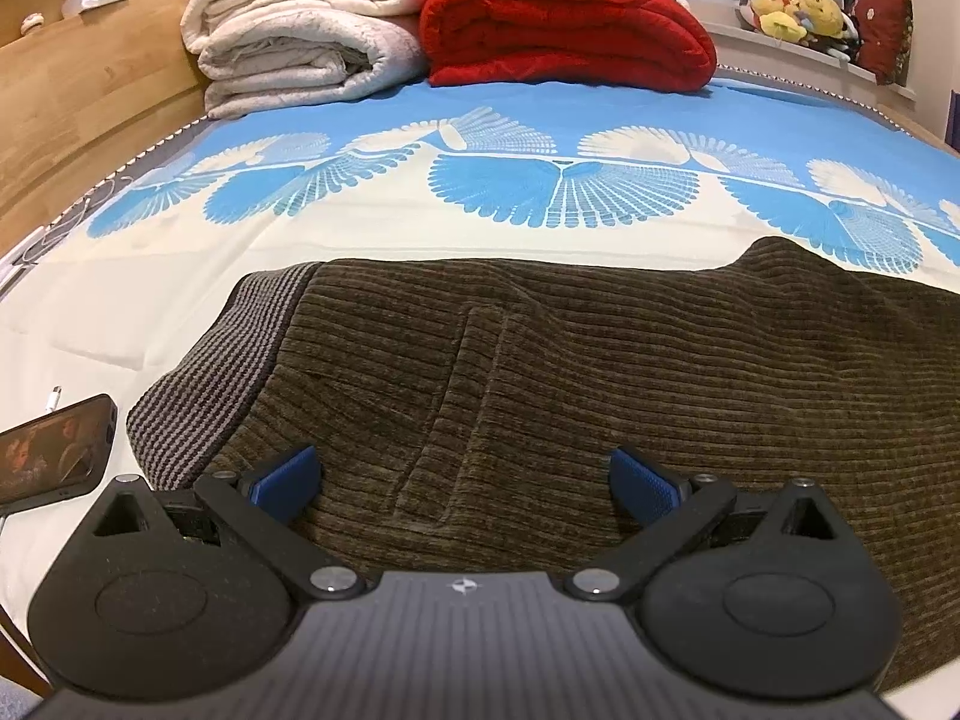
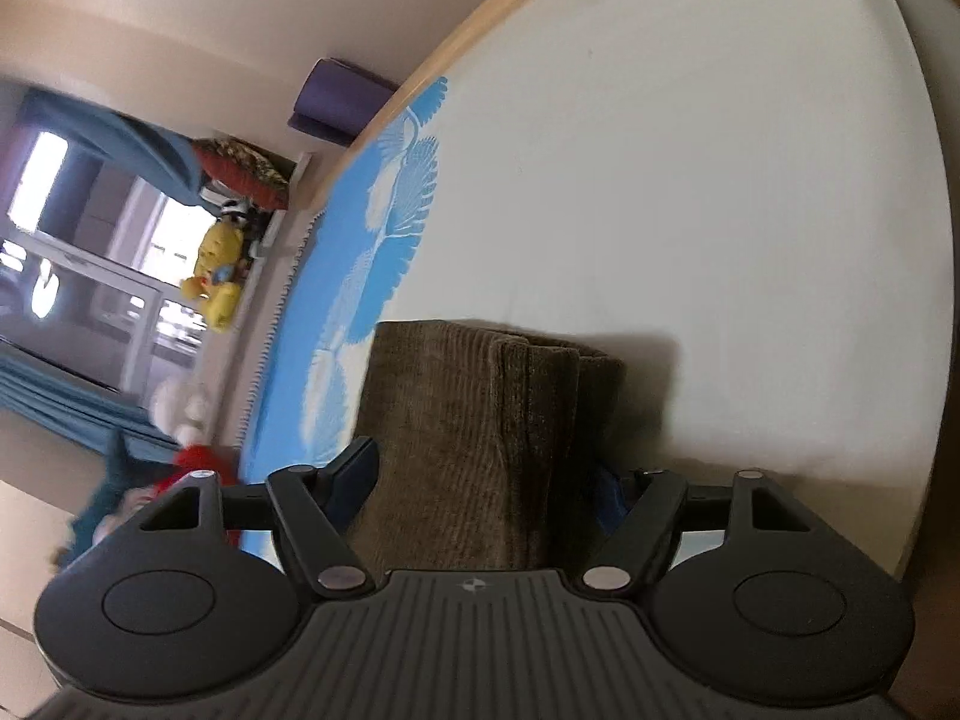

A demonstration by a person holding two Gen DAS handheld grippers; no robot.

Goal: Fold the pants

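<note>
Brown corduroy pants (image 1: 570, 372) lie on the bed, with a grey striped waistband (image 1: 222, 384) at the left and a pocket seam in the middle. My left gripper (image 1: 465, 477) is open just above the fabric, its blue pads apart and holding nothing. In the right wrist view, which is rolled sideways, my right gripper (image 2: 486, 486) is open with the stacked leg ends of the pants (image 2: 480, 414) between its fingers. The right pad is partly hidden behind the cloth.
The bedsheet (image 1: 480, 222) is white and blue with fan patterns. Folded white blankets (image 1: 300, 24) and a red quilt (image 1: 564, 24) lie at the far side. A phone (image 1: 54, 450) lies at the left edge. A wooden headboard (image 1: 78, 90) runs at the left. Plush toys (image 1: 798, 6) sit on the sill.
</note>
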